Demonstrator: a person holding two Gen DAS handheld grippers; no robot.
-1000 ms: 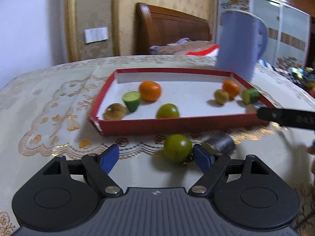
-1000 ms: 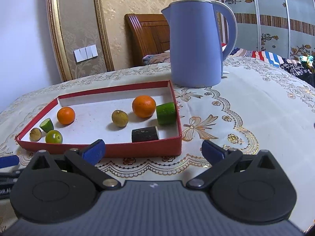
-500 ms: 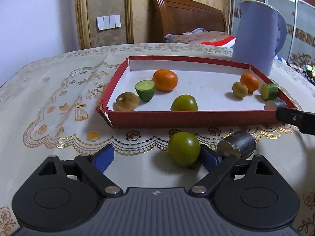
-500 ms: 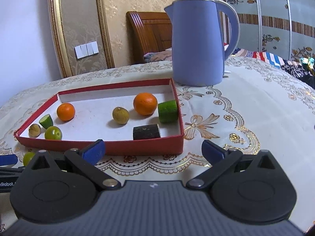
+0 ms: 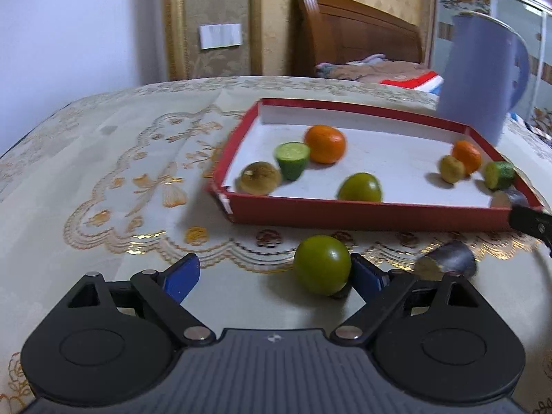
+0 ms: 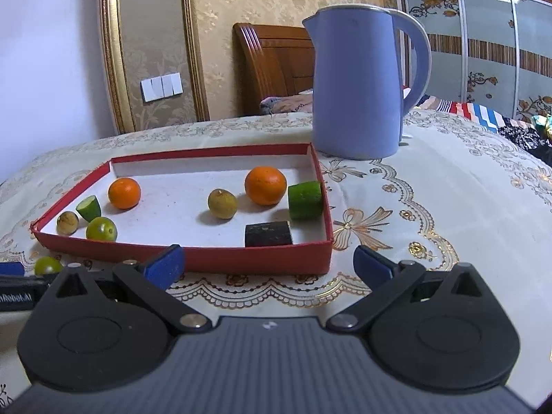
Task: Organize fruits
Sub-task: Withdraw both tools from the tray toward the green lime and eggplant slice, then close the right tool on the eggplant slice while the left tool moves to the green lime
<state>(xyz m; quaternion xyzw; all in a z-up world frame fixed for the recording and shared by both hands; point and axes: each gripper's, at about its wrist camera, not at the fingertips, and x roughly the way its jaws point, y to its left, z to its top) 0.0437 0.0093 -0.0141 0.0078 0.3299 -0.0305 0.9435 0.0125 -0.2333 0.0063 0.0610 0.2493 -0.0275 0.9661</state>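
Note:
A red tray with a white floor holds several fruits: two oranges, green fruits, brownish fruits, cut green pieces and a dark piece. It also shows in the right wrist view. A green fruit lies on the tablecloth in front of the tray, between the fingers of my left gripper, close against the right finger; the jaws are open. It shows small in the right wrist view. My right gripper is open and empty before the tray's near wall.
A dark cylindrical piece lies on the cloth right of the green fruit. A blue kettle stands behind the tray's right end. The embroidered tablecloth covers the table. A bed headboard stands behind.
My left gripper has swung to the left and closer to the green fruit, which now sits against its right finger. The right gripper has barely moved.

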